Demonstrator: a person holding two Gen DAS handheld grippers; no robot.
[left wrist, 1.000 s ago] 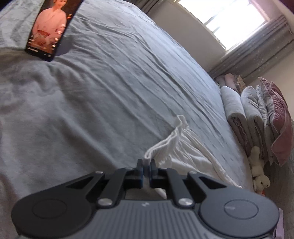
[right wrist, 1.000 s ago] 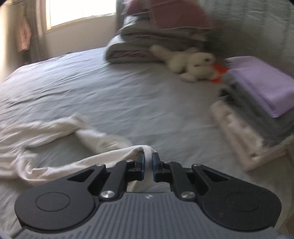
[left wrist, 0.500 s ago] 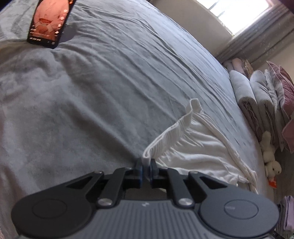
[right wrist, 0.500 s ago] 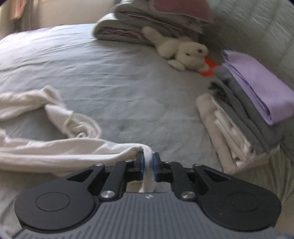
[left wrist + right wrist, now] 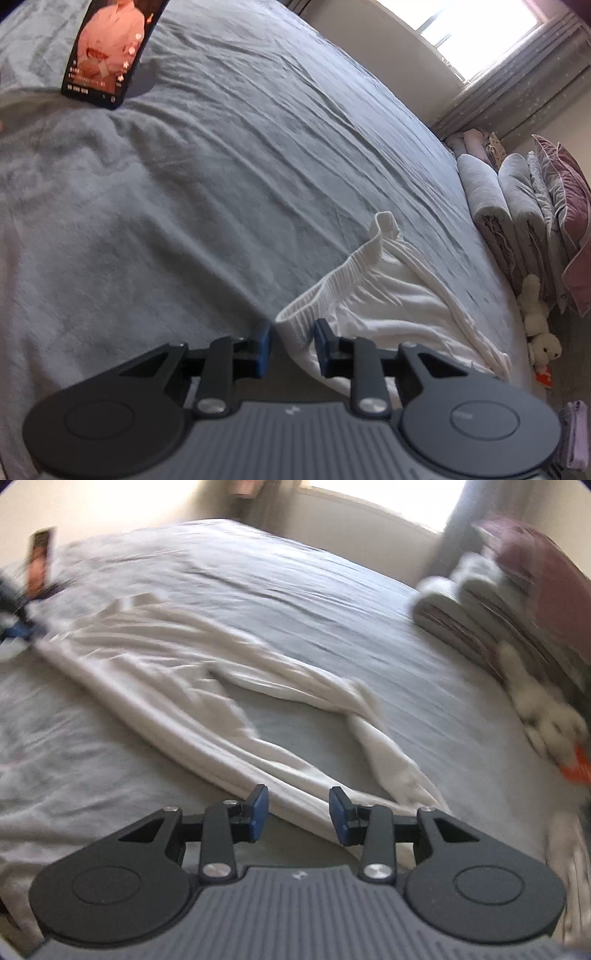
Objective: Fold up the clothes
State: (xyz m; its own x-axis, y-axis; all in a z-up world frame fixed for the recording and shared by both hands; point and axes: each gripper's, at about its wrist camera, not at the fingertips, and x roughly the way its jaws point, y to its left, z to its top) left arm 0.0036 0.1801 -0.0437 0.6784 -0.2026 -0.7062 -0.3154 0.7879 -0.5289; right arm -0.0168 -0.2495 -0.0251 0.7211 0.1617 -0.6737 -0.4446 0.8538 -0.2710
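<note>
White trousers (image 5: pixel 207 686) lie stretched across the grey bed (image 5: pixel 295 602), both legs running toward the right wrist view's lower right. Their ribbed waistband (image 5: pixel 332 280) shows in the left wrist view. My left gripper (image 5: pixel 291 345) stands at the waistband's near corner, its jaws opening, cloth lying between the pads without being pinched. My right gripper (image 5: pixel 298 812) hovers over a leg end, jaws opening too, the white cloth lying loose between its blue pads (image 5: pixel 258 808). The left gripper (image 5: pixel 16 633) also appears, blurred, at the far left of the right wrist view.
A phone (image 5: pixel 110 51) with a lit screen leans at the bed's far left. Folded grey blankets (image 5: pixel 502 210) and a pink cushion (image 5: pixel 569 221) stand by the window. A cream plush toy (image 5: pixel 541 336) and an orange item (image 5: pixel 576 768) lie at the bed's right side.
Both grippers have opened and let go of the white cloth. The right gripper swung round, so its view now looks along the laid-out trousers. The left stayed put.
</note>
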